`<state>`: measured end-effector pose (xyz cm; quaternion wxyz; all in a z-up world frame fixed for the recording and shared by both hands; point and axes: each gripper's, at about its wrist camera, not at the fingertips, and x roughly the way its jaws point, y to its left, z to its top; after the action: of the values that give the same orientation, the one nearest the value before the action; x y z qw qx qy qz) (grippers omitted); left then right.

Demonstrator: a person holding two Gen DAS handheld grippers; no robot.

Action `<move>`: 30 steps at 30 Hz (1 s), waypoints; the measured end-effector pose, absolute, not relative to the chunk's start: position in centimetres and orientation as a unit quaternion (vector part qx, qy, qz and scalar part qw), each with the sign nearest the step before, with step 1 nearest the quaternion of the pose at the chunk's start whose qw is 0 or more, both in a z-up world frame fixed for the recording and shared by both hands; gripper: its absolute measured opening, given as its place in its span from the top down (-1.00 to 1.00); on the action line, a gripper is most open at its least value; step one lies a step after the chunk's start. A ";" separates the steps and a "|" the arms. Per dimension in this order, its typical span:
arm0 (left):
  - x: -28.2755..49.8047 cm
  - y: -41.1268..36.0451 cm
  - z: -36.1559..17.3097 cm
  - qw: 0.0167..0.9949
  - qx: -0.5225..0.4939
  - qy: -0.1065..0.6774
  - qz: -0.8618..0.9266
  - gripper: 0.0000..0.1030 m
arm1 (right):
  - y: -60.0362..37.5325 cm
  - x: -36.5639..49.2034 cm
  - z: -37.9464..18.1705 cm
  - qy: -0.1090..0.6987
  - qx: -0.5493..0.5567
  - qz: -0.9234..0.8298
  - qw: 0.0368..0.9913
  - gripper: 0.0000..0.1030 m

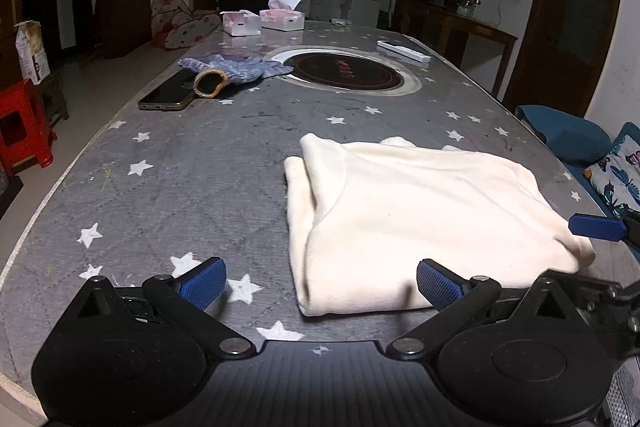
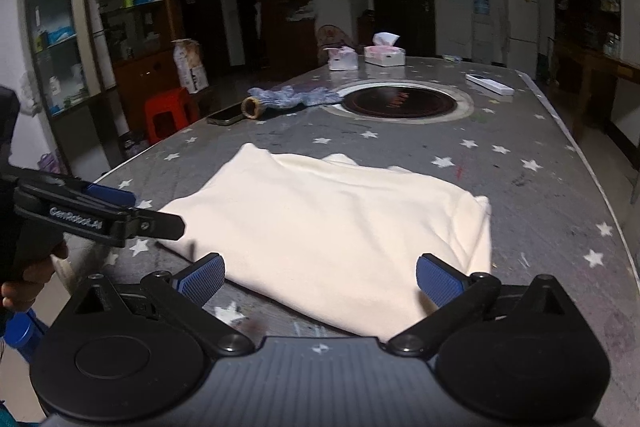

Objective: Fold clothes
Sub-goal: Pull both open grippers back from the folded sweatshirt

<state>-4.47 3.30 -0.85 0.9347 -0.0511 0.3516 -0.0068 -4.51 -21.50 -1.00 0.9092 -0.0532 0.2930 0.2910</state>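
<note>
Lying folded on the grey star-printed tabletop [image 1: 168,187], a cream garment [image 1: 420,211] forms a thick rectangular bundle, layered edges showing along its left side in the left wrist view. Left gripper [image 1: 322,285]: blue-padded fingers spread wide, holding nothing; right pad [image 1: 438,285] sits just at the near edge of the bundle, left pad over bare tabletop. Right gripper [image 2: 320,283]: fingers likewise spread, empty, straddling the near edge of the cream garment [image 2: 332,227]; contact between pads and cloth cannot be told.

In the right wrist view the left gripper [image 2: 132,211] appears side-on at the frame's left, a hand [image 2: 28,283] wrapped around its handle. In the left wrist view one blue fingertip [image 1: 596,227] of the right gripper pokes in at the right edge, beside the bundle's far corner.

Farther back on the table: a smartphone [image 1: 170,93], a blue knitted glove [image 1: 240,67] partly on it, a round inset cooktop [image 1: 348,73], a white remote [image 1: 402,51], two tissue boxes [image 1: 262,21]. A red plastic stool [image 1: 24,123] stands off the left edge.
</note>
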 end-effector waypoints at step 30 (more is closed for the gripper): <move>-3.6 7.9 -1.6 0.930 -0.089 0.357 0.026 -1.00 | -11.7 -4.9 -1.1 0.277 -0.195 0.422 0.841 -0.50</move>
<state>-3.60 7.91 -1.63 0.9296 -0.0891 0.3567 0.0260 -4.85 -11.69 -1.06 0.8411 -0.1947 0.2767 0.4220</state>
